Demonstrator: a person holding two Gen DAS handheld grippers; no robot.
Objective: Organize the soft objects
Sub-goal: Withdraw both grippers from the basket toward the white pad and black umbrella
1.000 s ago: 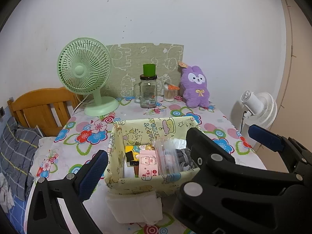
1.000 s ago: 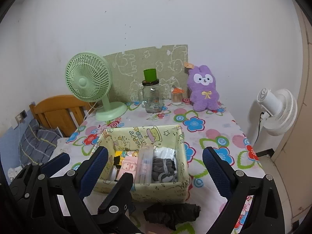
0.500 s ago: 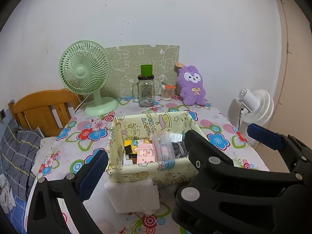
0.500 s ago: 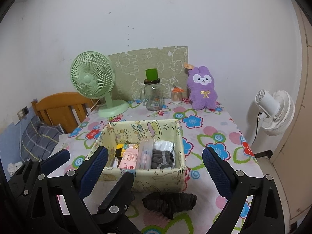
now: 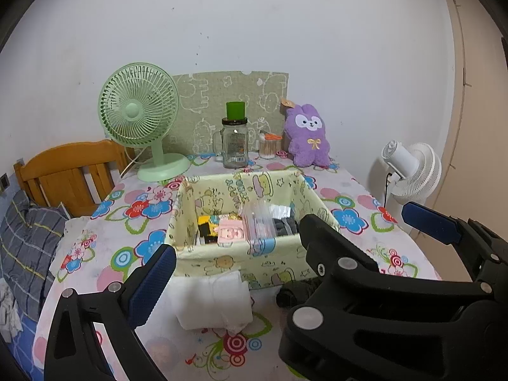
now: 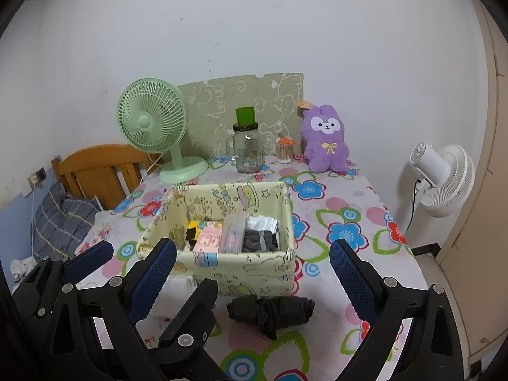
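We logged both tongs raised above the near edge of the flowered table [image 6: 355, 197], each with its 2 blue-padded fingers spread wide and nothing between them. The right gripper [image 6: 254, 273] was aimed at the yellow fabric box [image 6: 254, 270], which stood just ahead of its fingertips. A rolled black cloth [image 6: 270, 312] lay on the table between the 2 right fingers, in front of the box's near wall and apart from both pads. The left gripper [image 5: 285, 247] hung alongside; in its view only the left-hand finger [image 5: 152, 282] showed clearly, the right gripper's black frame crossing the other half of the picture. A folded white cloth [image 5: 214, 301] lay just beside that finger, against the box's near wall; in the right wrist view it was mostly hidden behind the fingers.

Inside the box, ahead of the tongs, we saw a grey folded cloth [image 6: 260, 241] in the right-hand part, a clear plastic case [image 6: 233, 231] standing beside it, then a pink packet [image 6: 209, 241] and yellow-black items.

Beyond the box, by the wall: 1 green desk fan [image 6: 152, 120], 1 glass jar [image 6: 247, 152] with a green cup on its lid, 1 purple plush toy [image 6: 325, 143]. A white fan [image 6: 444, 181] stood off the table to the right.
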